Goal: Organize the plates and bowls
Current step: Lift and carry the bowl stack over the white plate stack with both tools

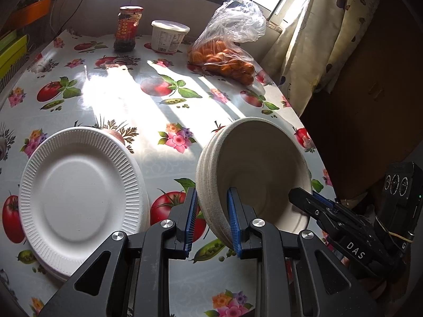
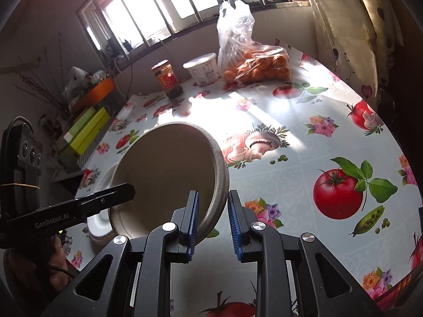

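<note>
Left wrist view: left gripper (image 1: 211,219) pinches near wall of bowl stack (image 1: 253,174), tilted, lifted just right of plate stack (image 1: 79,198). Right gripper (image 2: 211,219) straddles stack's opposite rim w/ pads apart, not clamped. Plates look stacked already; bowls nested but not yet set on surface (image 1: 148,105). Judging: task mostly done, placement left.

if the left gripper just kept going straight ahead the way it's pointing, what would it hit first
The bowls. The left gripper already straddles their near rim, one finger inside and one outside, so going on would likely push the rim deeper between them. Whether the pads touch yet is unclear.
</note>
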A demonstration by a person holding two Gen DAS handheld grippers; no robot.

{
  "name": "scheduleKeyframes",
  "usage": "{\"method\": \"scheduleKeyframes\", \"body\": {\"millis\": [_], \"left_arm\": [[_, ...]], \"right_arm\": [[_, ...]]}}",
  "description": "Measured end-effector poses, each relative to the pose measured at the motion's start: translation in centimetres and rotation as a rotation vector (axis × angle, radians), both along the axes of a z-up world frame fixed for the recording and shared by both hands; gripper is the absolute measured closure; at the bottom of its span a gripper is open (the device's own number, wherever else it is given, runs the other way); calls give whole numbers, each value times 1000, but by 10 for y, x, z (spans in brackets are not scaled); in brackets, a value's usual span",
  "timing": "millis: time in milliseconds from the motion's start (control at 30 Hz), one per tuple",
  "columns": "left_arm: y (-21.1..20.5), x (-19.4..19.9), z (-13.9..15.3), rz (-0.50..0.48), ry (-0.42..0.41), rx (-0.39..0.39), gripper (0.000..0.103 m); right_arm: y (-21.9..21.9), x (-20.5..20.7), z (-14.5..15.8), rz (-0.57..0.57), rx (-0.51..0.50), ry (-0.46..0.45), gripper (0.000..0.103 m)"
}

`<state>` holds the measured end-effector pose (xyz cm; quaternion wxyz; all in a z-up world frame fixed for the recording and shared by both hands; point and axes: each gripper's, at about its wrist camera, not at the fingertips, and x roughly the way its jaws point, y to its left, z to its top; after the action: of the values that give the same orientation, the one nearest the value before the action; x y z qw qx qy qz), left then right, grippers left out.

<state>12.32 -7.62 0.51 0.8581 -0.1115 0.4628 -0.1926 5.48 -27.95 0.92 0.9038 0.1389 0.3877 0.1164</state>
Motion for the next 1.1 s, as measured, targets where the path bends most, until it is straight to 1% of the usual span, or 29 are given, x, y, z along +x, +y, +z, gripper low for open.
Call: {"method": "scheduleKeyframes", "body": {"millis": [733, 1100], "left_arm": [[72, -4, 5, 167, -13, 20, 79], [113, -4, 3, 270, -5, 41, 79]], "right_arm": [[75, 31, 4, 176, -12, 2, 81], [120, 52, 1, 269, -15, 12, 81]]}}
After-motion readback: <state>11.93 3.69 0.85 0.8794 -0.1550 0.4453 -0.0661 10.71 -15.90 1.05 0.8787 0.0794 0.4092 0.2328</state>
